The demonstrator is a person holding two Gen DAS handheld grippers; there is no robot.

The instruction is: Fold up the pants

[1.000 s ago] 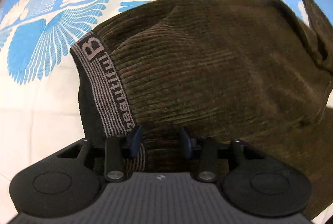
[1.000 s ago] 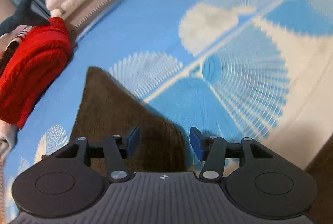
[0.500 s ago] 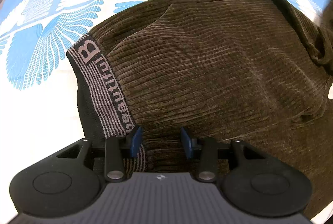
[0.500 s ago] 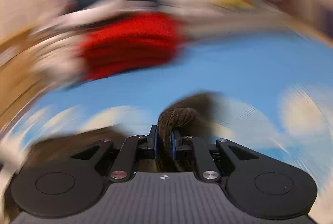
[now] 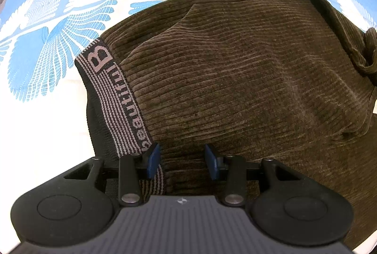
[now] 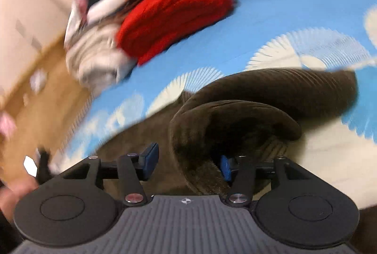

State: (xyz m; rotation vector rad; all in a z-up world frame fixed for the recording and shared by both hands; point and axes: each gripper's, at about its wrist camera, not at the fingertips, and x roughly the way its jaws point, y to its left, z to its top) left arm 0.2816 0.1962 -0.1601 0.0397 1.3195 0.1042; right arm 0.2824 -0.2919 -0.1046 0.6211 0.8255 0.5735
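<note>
Right gripper (image 6: 187, 160) let go: half a second ago its jaws were clamped on a bunch of the pants (image 5: 235, 79), now they stand wide apart with a curled fold of brown corduroy lying loose between them, bulging forward past the tips. A second ago that gripper was only closing in on a flat corner of the fabric. My read: it carried the leg end over and dropped it, so one fold is roughly laid (right view is motion-blurred, so whether the edge lines up, can't tell).

Left gripper (image 5: 181, 160) hasn't moved across the three left frames. Jaws open, nothing pinched; the striped waistband (image 5: 115, 98) runs under the left jaw tip and away ahead-left of it. Folded layer now lies flatter ahead of the jaws than a second ago.

Next probably: smooth or regrip for a second fold.

Surface: blue-and-white fan-print bedspread (image 5: 42, 46) beyond and either side of both jaw sets. Ahead-left of the right jaws: a red knit (image 6: 174, 13) on a pile of clothes (image 6: 99, 60), wood floor (image 6: 35, 79) beyond.
</note>
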